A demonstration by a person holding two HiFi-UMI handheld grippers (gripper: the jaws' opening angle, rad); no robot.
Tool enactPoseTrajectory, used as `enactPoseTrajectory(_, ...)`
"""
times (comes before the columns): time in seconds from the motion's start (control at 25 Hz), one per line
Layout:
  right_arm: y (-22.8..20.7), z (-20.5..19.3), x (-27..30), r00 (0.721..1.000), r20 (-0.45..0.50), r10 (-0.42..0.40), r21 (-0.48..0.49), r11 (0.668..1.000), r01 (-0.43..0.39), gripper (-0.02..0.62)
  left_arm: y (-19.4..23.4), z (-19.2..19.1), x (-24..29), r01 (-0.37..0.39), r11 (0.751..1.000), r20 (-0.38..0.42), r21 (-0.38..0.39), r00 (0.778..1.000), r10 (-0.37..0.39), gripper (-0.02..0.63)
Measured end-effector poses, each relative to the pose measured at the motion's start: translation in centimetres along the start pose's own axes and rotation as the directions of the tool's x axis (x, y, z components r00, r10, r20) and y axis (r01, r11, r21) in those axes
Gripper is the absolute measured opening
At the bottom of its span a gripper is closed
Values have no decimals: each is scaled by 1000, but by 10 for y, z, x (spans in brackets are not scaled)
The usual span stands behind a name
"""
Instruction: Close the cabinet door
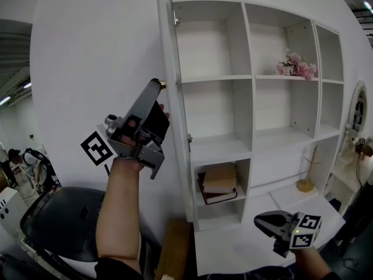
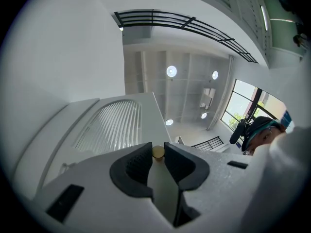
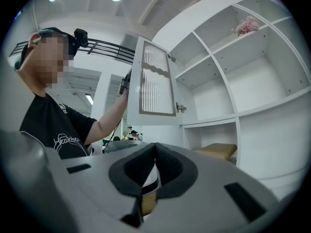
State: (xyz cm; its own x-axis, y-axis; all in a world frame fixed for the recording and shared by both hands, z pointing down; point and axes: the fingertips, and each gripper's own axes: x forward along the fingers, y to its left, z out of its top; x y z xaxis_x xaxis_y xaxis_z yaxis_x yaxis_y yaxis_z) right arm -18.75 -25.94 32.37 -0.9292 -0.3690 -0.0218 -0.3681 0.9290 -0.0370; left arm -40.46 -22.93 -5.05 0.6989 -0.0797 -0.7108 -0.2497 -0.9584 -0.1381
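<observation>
The white cabinet stands with its door swung open toward me, nearly edge-on in the head view. In the right gripper view the door shows a ribbed glass panel. My left gripper is raised to the door's free edge. In the left gripper view its jaws are shut on the small brass knob, with the ribbed panel just beyond. My right gripper hangs low at the right, away from the door; its jaws are shut with nothing between them.
Open shelves hold stacked books low down and pink flowers at the upper right. A wooden stand sits on the lower right ledge. A black chair and a brown box are below the door.
</observation>
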Motion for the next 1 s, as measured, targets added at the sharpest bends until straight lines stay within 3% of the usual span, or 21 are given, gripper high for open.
enactPoseTrajectory(0.4,9,-17,17,1000,14,-16,85,996,15,8,-5,0,2,-16,999,-3,32,1000,16,78)
enactPoseTrajectory(0.6,17,-40,36,999,-29,-35,126,991,38,8,-11,-2,6,-19,995,-43,101,999,23,78)
enactPoseTrajectory(1.0,14,-69,36,998,22,-56,234,971,50,8,-10,-37,40,-47,969,-144,243,986,84,78)
